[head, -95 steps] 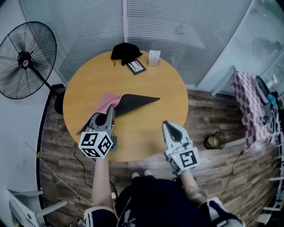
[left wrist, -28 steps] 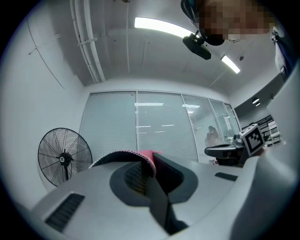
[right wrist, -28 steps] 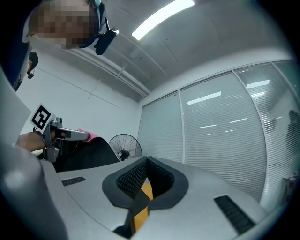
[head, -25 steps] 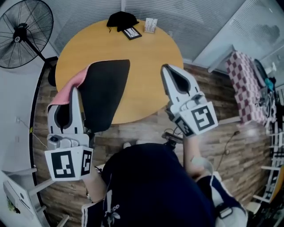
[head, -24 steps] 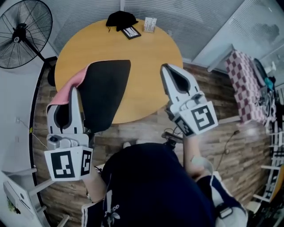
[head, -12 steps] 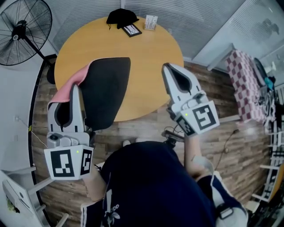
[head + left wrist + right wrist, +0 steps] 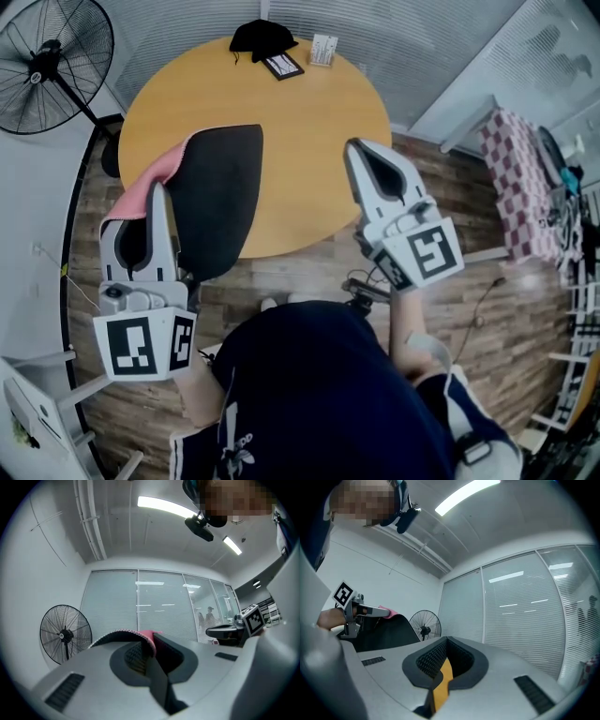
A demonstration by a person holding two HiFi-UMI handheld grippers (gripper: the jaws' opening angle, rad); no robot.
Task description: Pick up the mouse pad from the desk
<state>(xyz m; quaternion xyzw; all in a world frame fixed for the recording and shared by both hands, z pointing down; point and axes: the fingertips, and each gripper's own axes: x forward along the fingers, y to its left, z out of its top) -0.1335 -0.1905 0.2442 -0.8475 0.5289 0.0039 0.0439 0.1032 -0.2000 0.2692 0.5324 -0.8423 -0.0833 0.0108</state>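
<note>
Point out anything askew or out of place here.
The mouse pad stands out: it hangs clear of the round table, pinched by one edge in the left gripper's shut jaws. It droops with its pink face curled over and its black underside showing. Nothing else looks disturbed.

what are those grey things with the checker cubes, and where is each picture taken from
No robot here: a person holds tongs in each hand, and the cubes are part of them. The head view comes from a camera on the person's head, looking down. The gripper views come from cameras riding on the tongs, looking along their jaws. The left tongs are shut on a pad, pink on one side and black on the other, held up off the table. The right tongs are shut and empty. At the table's far edge lie a black cloth, a dark slab and a white card.
</note>
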